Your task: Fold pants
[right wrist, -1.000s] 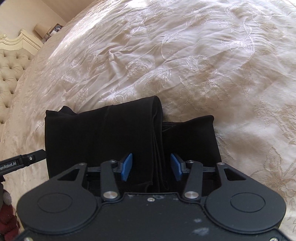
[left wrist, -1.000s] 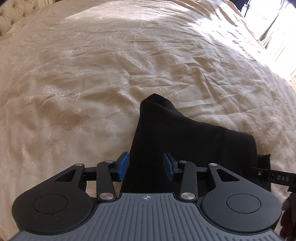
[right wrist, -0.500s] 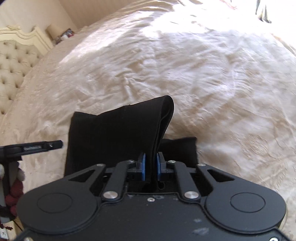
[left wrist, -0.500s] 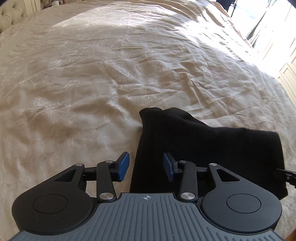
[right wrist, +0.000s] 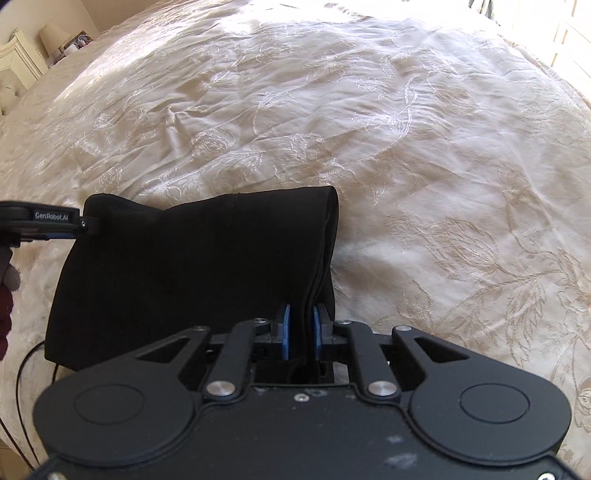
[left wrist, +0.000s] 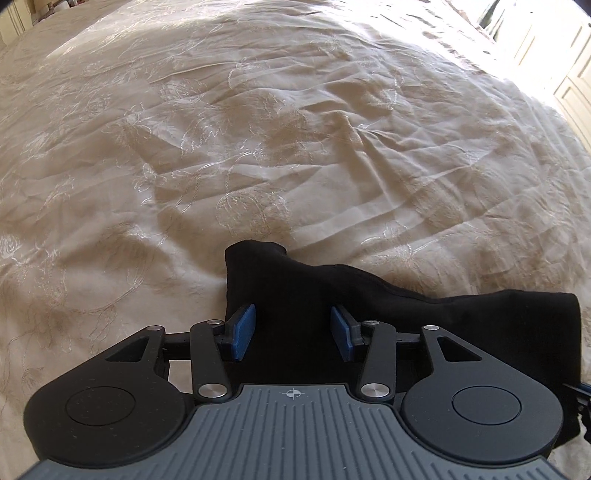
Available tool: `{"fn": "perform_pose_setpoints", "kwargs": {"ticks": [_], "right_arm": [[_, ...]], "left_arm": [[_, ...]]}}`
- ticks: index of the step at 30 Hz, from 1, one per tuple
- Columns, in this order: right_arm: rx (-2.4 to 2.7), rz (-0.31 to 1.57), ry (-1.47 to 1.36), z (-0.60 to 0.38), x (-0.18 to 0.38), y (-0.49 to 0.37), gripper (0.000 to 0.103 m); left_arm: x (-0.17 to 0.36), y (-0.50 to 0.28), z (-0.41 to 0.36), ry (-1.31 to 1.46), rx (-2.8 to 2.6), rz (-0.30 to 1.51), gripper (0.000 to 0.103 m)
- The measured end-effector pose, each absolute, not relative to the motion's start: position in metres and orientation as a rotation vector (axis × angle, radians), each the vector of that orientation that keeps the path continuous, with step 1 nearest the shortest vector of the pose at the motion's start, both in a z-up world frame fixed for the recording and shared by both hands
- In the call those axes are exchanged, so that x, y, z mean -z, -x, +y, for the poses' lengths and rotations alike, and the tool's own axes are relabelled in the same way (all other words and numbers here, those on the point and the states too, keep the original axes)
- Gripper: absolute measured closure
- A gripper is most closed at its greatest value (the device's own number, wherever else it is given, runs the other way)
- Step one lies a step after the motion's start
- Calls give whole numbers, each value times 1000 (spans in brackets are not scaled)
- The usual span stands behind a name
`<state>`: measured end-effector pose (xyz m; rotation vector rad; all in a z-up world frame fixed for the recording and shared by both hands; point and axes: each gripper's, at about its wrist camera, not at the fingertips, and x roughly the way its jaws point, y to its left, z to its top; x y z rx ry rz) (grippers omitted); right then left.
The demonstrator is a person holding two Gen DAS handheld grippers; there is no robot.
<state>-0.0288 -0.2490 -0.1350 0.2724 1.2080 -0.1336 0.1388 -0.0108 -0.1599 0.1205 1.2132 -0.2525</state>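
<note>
Right gripper (right wrist: 300,334) pinches the folded edge of the black pants (right wrist: 192,266) on the bedspread (right wrist: 406,147). Left gripper (left wrist: 291,330) has just been opening, its pads straddling the fabric without touching.

Black gripper (right wrist: 300,326) with blue pads (right wrist: 284,332), silver screws, grey ribbed housing, "GenRobot.AI" lettering.

Near end of pants (left wrist: 295,295) hidden under left gripper (left wrist: 292,332) body; can't tell if its pads touch cloth. Right gripper (right wrist: 300,334): the pinched fold runs out of sight into its body. Person's hand (right wrist: 5,295) cut off at left frame edge. Lamp (right wrist: 51,35) too small and blurry for detail.
</note>
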Motion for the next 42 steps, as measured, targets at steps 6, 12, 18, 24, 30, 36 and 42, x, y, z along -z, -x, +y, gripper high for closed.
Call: {"fn": "perform_pose_setpoints", "kwargs": {"ticks": [6,12,18,24,30,36,42], "right_arm": [[159,1231,-265,-255,142,29,90],[162,1237,-280,-256,145,30,89],[163,1232,-300,-257,146,31,88],[166,1234,-297,-256,148,31,86],[171,1229,-291,-255,145,31,78],[160,1205,-325,-259,143,32,65],[146,1217,-406,-267,154,28,55]], "left_arm": [[180,-159,-27,-187,284,1242,42],[148,-175,7,-11,196,1186,43],[132,-157,42,58,136,1179,43],[171,-104,29,-122,208,1277,41],[175,-90,45,-52,208,1306,41],[178,-95,49,-43,242,1335,40],[180,-97,39,-63,243,1336,39]]}}
